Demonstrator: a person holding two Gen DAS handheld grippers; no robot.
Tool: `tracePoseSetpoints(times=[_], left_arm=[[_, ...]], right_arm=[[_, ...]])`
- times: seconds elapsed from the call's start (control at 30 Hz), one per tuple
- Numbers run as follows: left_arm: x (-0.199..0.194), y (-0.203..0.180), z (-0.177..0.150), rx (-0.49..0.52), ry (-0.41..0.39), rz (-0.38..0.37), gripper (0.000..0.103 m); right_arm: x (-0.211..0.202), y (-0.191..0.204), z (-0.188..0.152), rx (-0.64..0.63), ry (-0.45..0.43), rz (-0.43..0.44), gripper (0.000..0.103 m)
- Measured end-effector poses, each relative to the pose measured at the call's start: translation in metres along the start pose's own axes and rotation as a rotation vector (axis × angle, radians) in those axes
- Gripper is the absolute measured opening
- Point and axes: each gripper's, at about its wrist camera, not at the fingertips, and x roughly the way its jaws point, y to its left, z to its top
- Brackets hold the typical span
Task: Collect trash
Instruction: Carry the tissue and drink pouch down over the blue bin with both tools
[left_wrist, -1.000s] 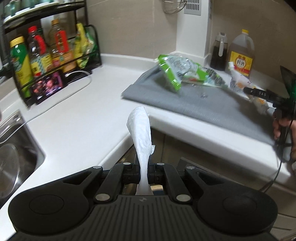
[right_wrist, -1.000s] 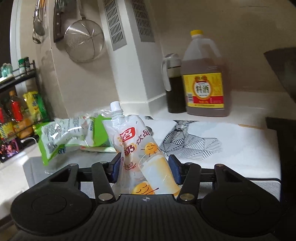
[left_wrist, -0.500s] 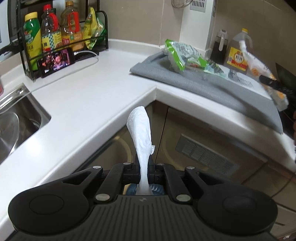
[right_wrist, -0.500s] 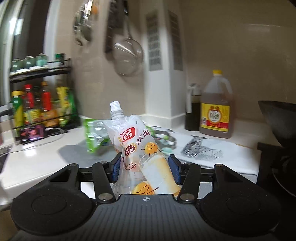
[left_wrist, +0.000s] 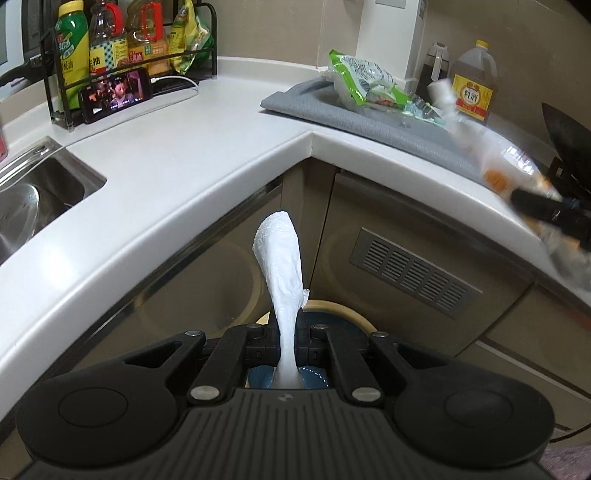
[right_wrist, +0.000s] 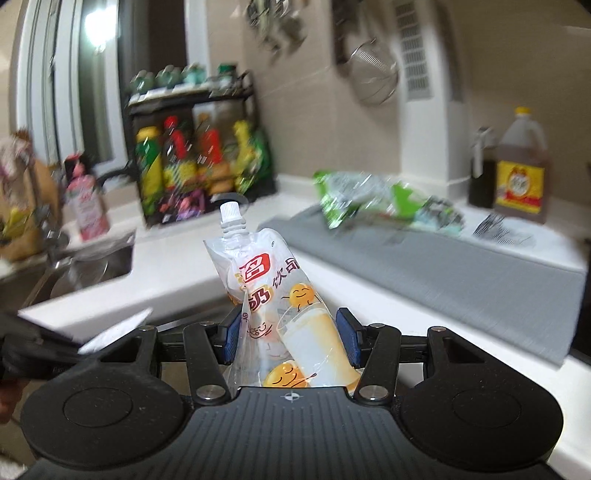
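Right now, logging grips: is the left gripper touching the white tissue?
Touching. The left wrist view shows the left gripper shut on the white tissue, its twisted lower end pinched between the closed fingers.

White corner countertop (left_wrist: 207, 147), beige walls (right_wrist: 517, 55)

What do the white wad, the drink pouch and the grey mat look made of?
White wad: likely tissue paper, matte, with an embossed, crumpled surface. Drink pouch: thin glossy plastic film, partly see-through, creased, with a hard white plastic cap. Grey mat: looks like soft matte fabric or felt, no shine; exact material unclear.
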Motion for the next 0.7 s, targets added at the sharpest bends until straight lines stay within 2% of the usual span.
tracePoseSetpoints(times=[0.37,0.5,0.7], left_arm=[[0.008,0.007,-0.017,-0.021,0.052,-0.047,0.005],[0.009,0.005,-0.019,-0.012,0.059,-0.058,0.005],[0.013,0.002,-0.019,-0.002,0.074,-0.063,0.004]], right_arm=[[0.030,0.044,-0.044,-0.053,0.188,0.053,0.055],[0.036,0.054,-0.051,-0.088,0.224,0.077,0.055],[0.042,0.051,-0.056,-0.069,0.262,0.061,0.055]])
